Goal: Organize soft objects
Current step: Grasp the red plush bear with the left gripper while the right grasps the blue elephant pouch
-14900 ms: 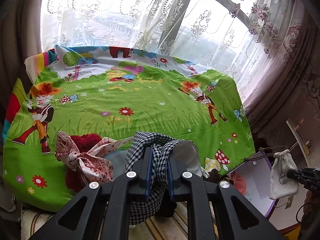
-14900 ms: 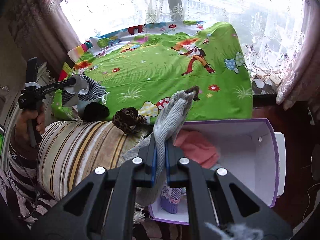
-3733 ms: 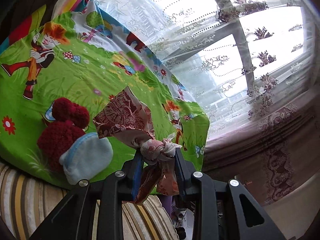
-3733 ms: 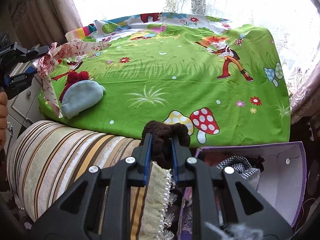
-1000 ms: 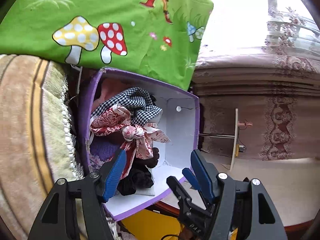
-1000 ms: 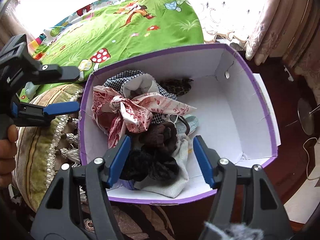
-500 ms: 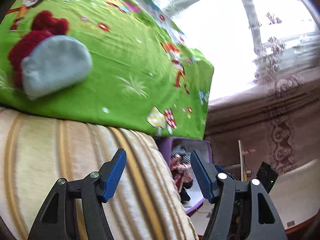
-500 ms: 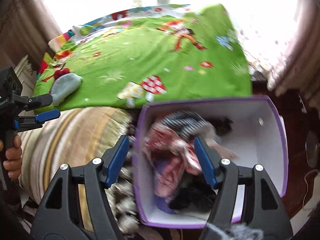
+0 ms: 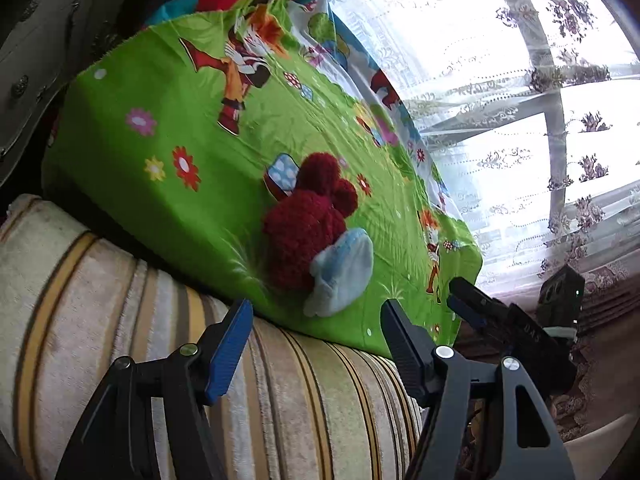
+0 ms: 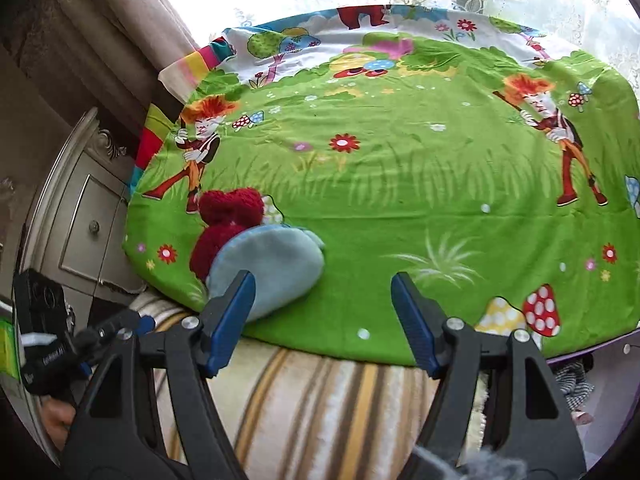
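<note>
A dark red knitted hat with pompoms (image 9: 304, 224) (image 10: 224, 216) lies on the green cartoon sheet (image 9: 224, 152) (image 10: 400, 208). A light blue soft cap (image 9: 344, 268) (image 10: 268, 264) rests against its near side. My left gripper (image 9: 316, 316) is open and empty, just short of the blue cap, over the striped cushion (image 9: 200, 360). My right gripper (image 10: 322, 284) is open and empty too, its left finger overlapping the blue cap's near edge. Each gripper shows in the other's view: the right gripper (image 9: 458, 294) at the right, the left gripper (image 10: 132, 326) at the lower left.
A corner of the purple box (image 10: 600, 350) with a checked cloth (image 10: 572, 384) inside shows at the lower right. The striped cushion (image 10: 320, 400) runs along the sheet's near edge. A pale cabinet (image 10: 88, 216) stands left; lace curtains (image 9: 520, 80) hang behind.
Both grippers have swung away from the purple box, where the patterned scarf and brown item lie, to the sheet's left end. The red hat and blue cap now sit right before them.
</note>
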The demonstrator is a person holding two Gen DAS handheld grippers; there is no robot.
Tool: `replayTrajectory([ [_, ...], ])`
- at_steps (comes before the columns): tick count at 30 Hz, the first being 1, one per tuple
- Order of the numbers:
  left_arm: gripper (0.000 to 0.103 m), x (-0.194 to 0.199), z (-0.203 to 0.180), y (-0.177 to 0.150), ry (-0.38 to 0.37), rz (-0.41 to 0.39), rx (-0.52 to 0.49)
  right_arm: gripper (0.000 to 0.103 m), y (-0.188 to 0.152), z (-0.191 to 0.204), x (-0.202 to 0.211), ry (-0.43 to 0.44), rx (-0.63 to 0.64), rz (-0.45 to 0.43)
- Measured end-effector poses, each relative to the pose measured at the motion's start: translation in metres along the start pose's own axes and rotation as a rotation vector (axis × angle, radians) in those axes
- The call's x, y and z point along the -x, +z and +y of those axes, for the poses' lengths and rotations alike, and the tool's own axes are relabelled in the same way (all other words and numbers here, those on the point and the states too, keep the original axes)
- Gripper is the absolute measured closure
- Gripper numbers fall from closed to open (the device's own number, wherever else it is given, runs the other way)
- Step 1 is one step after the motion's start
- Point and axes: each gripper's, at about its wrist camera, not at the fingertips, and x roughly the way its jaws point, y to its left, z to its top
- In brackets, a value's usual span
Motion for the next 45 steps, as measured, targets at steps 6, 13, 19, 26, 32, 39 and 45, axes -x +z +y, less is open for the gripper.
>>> replayTrajectory([
  [6,0.036,0.010,0.019,0.017,0.003,-0.023,0.021,0.029,0.028,0.049,-0.051,-0.036,0.022,0.053],
  [13,0.036,0.015,0.034,0.025,-0.007,-0.038,0.053,0.030,0.031,0.074,-0.107,-0.126,0.065,0.137],
  [19,0.036,-0.013,0.031,0.055,0.038,0.023,0.015,0.037,0.019,0.065,-0.112,-0.167,0.095,0.154],
  [26,0.036,-0.046,0.015,0.067,0.009,0.107,-0.032,0.042,-0.006,0.039,-0.090,-0.146,0.090,0.177],
  [32,0.037,-0.076,0.019,0.078,0.041,0.139,-0.008,0.046,-0.026,0.015,-0.062,-0.112,0.065,0.178],
  [39,0.051,-0.089,-0.024,0.061,-0.052,0.203,-0.121,0.068,-0.048,-0.020,-0.055,-0.057,0.011,0.216],
  [45,0.051,-0.106,-0.066,0.051,-0.084,0.244,-0.184,0.068,-0.059,-0.044,-0.046,-0.054,-0.022,0.212],
])
